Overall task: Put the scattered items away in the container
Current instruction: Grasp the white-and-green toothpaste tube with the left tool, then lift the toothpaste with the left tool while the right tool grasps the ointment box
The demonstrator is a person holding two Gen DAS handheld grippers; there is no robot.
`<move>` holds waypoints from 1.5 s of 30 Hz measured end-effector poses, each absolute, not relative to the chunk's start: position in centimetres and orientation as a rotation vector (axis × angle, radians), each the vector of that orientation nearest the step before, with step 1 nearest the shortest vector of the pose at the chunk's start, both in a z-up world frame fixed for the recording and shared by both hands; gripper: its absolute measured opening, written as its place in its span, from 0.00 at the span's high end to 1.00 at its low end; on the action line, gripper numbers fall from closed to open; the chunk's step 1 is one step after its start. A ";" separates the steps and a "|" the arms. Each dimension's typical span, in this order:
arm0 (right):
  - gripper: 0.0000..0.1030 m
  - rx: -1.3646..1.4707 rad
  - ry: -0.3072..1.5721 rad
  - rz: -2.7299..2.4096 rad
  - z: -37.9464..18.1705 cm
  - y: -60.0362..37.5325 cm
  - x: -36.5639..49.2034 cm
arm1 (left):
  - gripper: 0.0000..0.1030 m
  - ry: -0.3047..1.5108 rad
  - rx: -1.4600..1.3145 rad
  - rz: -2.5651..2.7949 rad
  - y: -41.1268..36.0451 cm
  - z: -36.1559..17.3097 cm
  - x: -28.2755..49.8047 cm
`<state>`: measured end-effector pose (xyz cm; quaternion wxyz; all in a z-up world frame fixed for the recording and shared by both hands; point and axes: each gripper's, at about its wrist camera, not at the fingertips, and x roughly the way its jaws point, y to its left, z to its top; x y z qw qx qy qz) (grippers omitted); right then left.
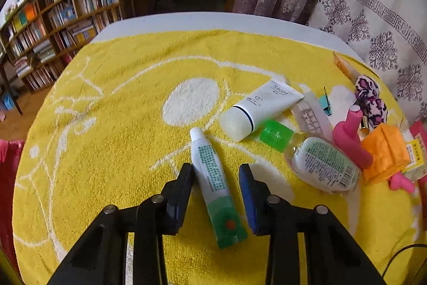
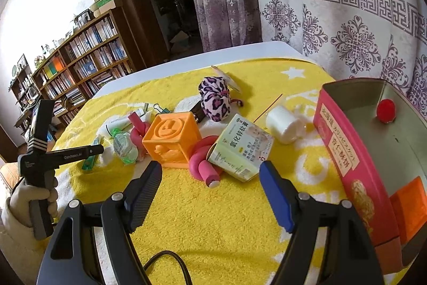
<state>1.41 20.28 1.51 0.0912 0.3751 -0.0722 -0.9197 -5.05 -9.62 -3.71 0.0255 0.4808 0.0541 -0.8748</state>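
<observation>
A green and white tube (image 1: 213,178) lies slanted on the yellow towel (image 1: 120,124), between the fingers of my left gripper (image 1: 216,168). The black pad touches its left side and the blue pad meets its crimped end, so the gripper is shut on it. Near it lie a white "SKIN" tube (image 1: 263,108) and a green-capped bottle (image 1: 317,162). My right gripper (image 2: 211,166) hangs open over the towel with nothing between its fingers. Just beyond it are a pink foam roller (image 2: 204,164), an ointment box (image 2: 244,148) and an orange cube (image 2: 172,140). The pink tin (image 2: 344,151) stands at the right.
The tin holds a red pompom (image 2: 385,110) and an orange block (image 2: 409,207). A leopard-print plush (image 2: 214,100), a white roll (image 2: 283,124) and binder clips (image 2: 160,108) lie further back. A gloved hand (image 2: 32,199) holds the left gripper. Bookshelves and curtains stand behind the table.
</observation>
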 end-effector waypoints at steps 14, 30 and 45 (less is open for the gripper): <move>0.24 1.193 -0.285 -2.752 0.9 21.7 0.3 | 0.80 0.404 1.305 -2.946 -9.2 1.2 -0.7; 0.32 1.393 -0.487 -2.704 -1.7 22.4 -5.1 | 0.80 0.416 1.344 -3.030 -7.8 1.1 -0.3; 0.43 1.042 -0.318 -2.843 4.2 22.9 1.0 | 0.80 0.385 1.337 -3.105 -4.7 3.2 0.5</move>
